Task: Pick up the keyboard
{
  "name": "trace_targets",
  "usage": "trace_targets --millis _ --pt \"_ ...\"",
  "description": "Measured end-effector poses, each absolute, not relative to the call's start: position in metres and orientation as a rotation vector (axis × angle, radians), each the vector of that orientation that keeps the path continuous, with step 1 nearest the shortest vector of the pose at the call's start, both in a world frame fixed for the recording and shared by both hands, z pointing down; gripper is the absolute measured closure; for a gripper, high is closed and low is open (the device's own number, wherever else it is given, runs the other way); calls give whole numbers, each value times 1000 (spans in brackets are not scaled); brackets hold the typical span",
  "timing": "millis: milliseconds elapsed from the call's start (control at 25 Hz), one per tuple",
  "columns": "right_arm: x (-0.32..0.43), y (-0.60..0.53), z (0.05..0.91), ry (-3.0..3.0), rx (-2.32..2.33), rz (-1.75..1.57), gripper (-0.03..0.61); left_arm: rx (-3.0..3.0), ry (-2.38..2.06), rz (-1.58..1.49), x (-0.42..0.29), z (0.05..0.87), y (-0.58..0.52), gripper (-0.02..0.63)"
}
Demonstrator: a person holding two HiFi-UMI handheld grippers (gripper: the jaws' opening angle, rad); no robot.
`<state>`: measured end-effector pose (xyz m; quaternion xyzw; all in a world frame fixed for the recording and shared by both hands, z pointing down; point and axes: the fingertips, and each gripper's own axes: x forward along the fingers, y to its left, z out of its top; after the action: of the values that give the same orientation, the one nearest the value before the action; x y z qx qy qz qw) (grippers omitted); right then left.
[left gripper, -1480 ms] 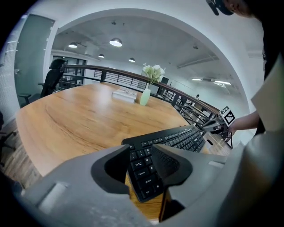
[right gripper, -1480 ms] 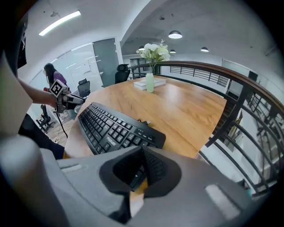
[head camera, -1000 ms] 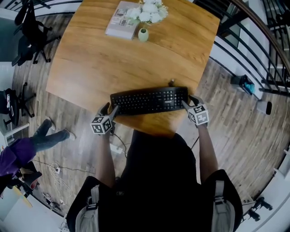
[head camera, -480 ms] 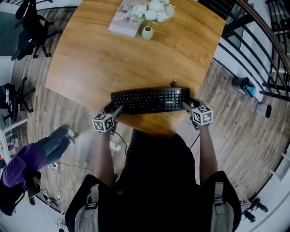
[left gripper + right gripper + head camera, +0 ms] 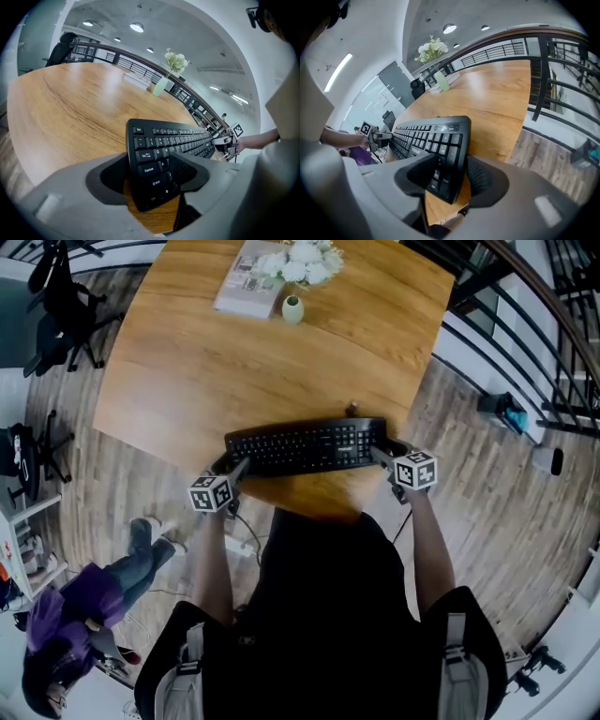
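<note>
Near edge of a wooden table (image 5: pixel 281 362): a person stands at it with a gripper in each hand. The table is broad and mostly bare.

Keyboard (image 5: pixel 305 448): black and full width. It lies flat on the wood close to the near edge, long side across the person. Not lifted.

Book (image 5: pixel 246 287): at the far end of the table, well apart from the keyboard. It has no part in the task.

Left gripper (image 5: pixel 152 166): at the keyboard's left end, pointing down at a slant. Its jaws have just been opening and stand wide. The end with the shift and caps keys sits between them, one pad over the keys and the other outside the edge. No squeeze shows, so it is not clamped.

Right gripper (image 5: pixel 452 173): mirror position at the right end. Its jaws have just been closing, with the keyboard's right end between them. The outer pad is just beside the edge and the inner jaw is over the keys. It reads as apart, not yet biting.

Vase (image 5: pixel 293 310) with white flowers: just beside the book.

Step in hand, as I judge it: seating both grippers on the two ends, ahead of the lift. The next move calls for both sets of jaws to close firmly on the ends. Both hands should then rise together and level, so the long board neither tilts nor slips out at one side. The left looks the less ready.
</note>
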<state>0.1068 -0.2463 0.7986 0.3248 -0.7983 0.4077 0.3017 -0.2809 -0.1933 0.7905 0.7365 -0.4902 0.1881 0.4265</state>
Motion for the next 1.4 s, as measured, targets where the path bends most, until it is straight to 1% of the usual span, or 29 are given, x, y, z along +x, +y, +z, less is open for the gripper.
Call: trace_targets --millis 120,600,920,1400 --pt "111 -241 796 -2101 865 1070 376 1847 -1246 446 -281 781 -195 356" --pt "112 -248 740 -2239 904 965 377 1963 -1394 385 -280 707 -201 354" --pt "132 -254 703 -2319 929 899 377 2050 -1457 325 -259 658 -200 357" --pt "129 -259 631 -2484 981 701 377 2143 -1590 247 -260 583 -189 359"
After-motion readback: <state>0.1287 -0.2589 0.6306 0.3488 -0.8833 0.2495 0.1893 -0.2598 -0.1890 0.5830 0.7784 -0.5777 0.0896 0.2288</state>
